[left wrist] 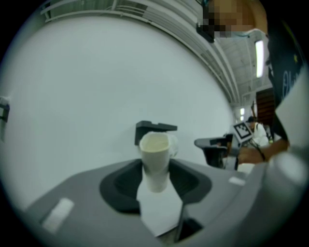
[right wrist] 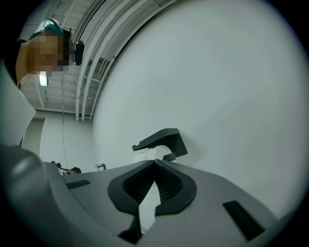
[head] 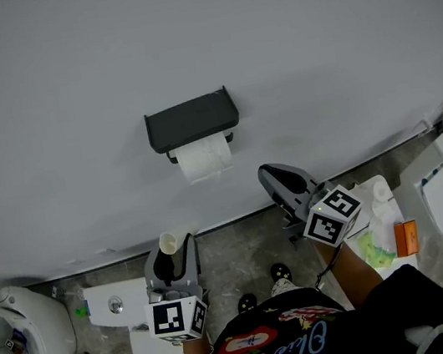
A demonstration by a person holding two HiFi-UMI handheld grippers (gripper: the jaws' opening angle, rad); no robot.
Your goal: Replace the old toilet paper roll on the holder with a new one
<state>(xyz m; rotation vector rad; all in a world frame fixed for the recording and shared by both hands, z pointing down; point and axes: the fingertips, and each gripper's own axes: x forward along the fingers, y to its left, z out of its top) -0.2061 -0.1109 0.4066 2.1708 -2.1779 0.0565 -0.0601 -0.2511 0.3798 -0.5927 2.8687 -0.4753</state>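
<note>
Nearest, the core [left wrist: 154, 161] is gripped by the left claw [head: 172, 258]. It is stood on end between the jaws, so its long axis is upright and its open mouth is turned up. The right claw [head: 269, 175] is held shut, and nothing is caught between its jaws.

Farther off, the holder [head: 192, 120] is fixed to the wall [head: 62, 90], well clear of the wall's bottom edge. The roll [head: 205, 158] is hung under the holder's lid, with a sheet let down in front. The roll's long axis is laid level and along the wall, so it is crossed by the line of either claw.

From both claws the holder is found ahead and higher up. In the head view it is placed up and to the right of the left claw, and up and to the left of the right claw. The right claw is judged the nearer, and it is the free one, so any reach to the roll is best made from that side. The core is judged to be the old one, already taken off.

Counted: two claws, one core, one holder, one roll; no second roll is made out
</note>
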